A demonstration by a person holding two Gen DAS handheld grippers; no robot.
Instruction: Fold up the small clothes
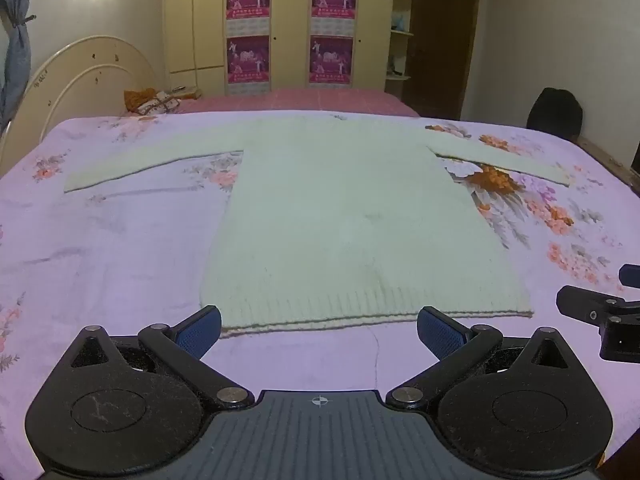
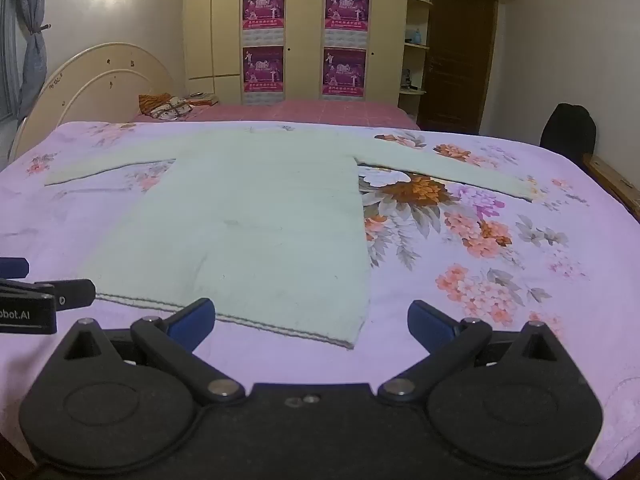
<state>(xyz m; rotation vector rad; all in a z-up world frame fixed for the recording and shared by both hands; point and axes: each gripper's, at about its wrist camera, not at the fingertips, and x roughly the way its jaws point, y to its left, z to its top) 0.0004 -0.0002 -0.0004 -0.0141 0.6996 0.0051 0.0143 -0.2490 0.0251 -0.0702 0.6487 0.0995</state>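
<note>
A pale green knitted sweater [image 1: 344,220] [image 2: 256,224] lies flat on the flowered bedsheet [image 1: 112,240] [image 2: 500,320], both sleeves spread out to the sides, ribbed hem nearest me. My left gripper [image 1: 319,330] hovers open just short of the hem's middle, nothing between its blue pads [image 1: 200,332]. My right gripper [image 2: 311,326] is open too, above the hem's right corner, with empty blue pads [image 2: 430,326]. Each gripper shows at the edge of the other's view: the right gripper [image 1: 600,312] and the left gripper [image 2: 36,300].
A second bed with a pink cover [image 1: 296,100] stands behind, with a cushion [image 1: 154,102] and a curved headboard [image 1: 80,76]. Wardrobes with posters [image 1: 288,28] line the far wall. A dark chair back [image 1: 554,114] stands at the right.
</note>
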